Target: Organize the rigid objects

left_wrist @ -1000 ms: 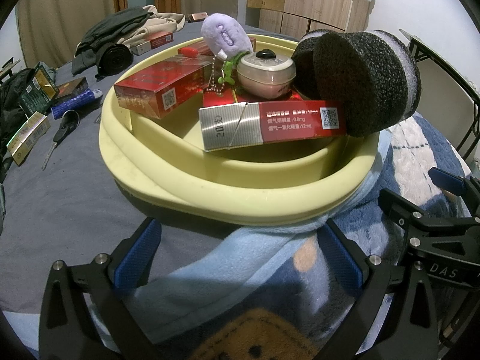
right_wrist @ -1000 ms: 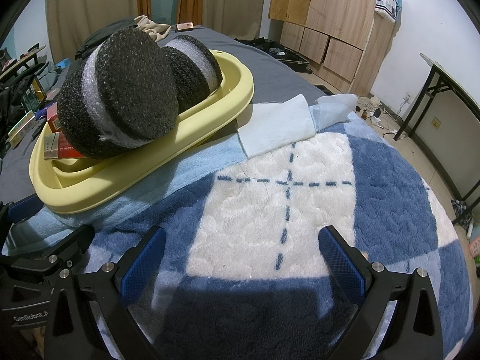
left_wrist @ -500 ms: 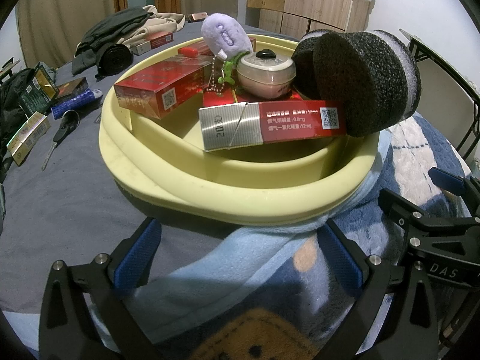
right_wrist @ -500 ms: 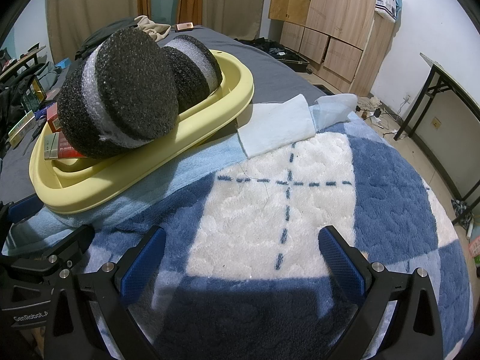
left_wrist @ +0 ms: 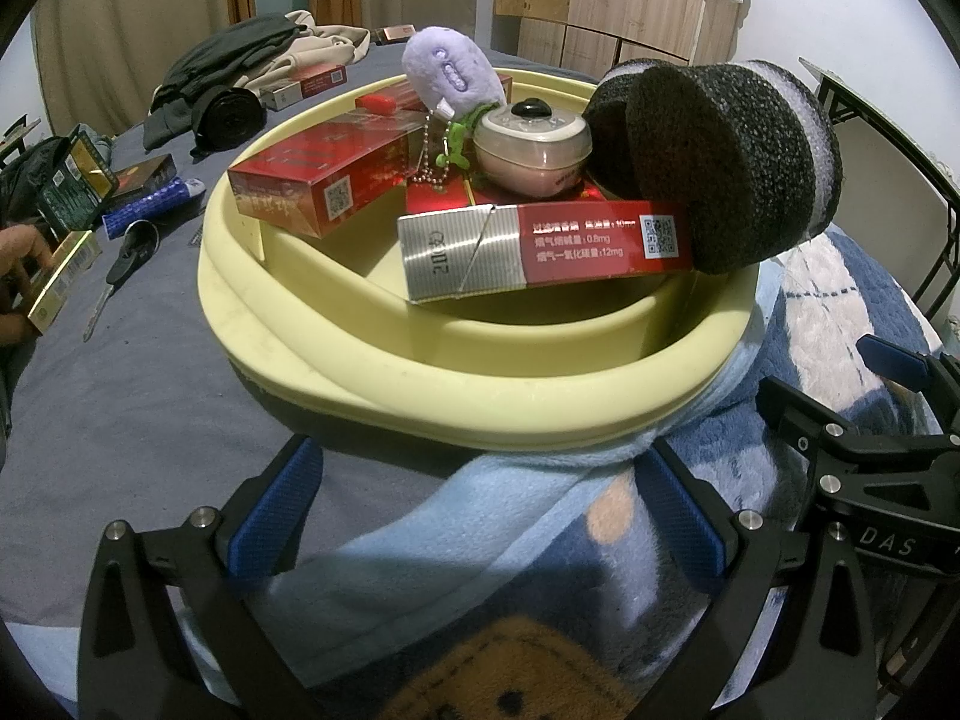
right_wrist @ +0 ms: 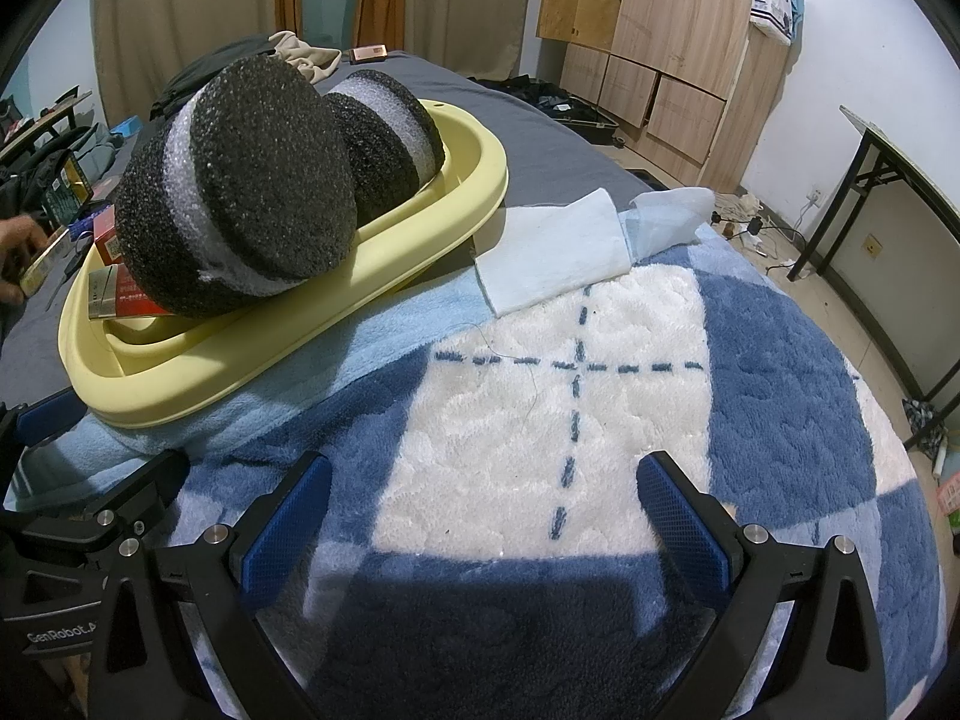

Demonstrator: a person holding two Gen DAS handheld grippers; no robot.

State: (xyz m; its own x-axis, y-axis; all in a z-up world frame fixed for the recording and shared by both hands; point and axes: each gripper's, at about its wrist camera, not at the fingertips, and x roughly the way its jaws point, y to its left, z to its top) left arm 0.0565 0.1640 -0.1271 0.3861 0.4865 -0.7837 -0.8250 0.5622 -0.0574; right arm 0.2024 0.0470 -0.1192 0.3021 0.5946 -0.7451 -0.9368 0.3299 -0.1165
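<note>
New hand beside yellow basin.

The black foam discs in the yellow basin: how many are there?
2: the near foam disc leans at the right end of the yellow basin; the second foam disc sits behind it. Others may be hidden.

A pale yellow oval plastic basin on the bed holds red cartons, a pink case, and black foam discs.
</note>
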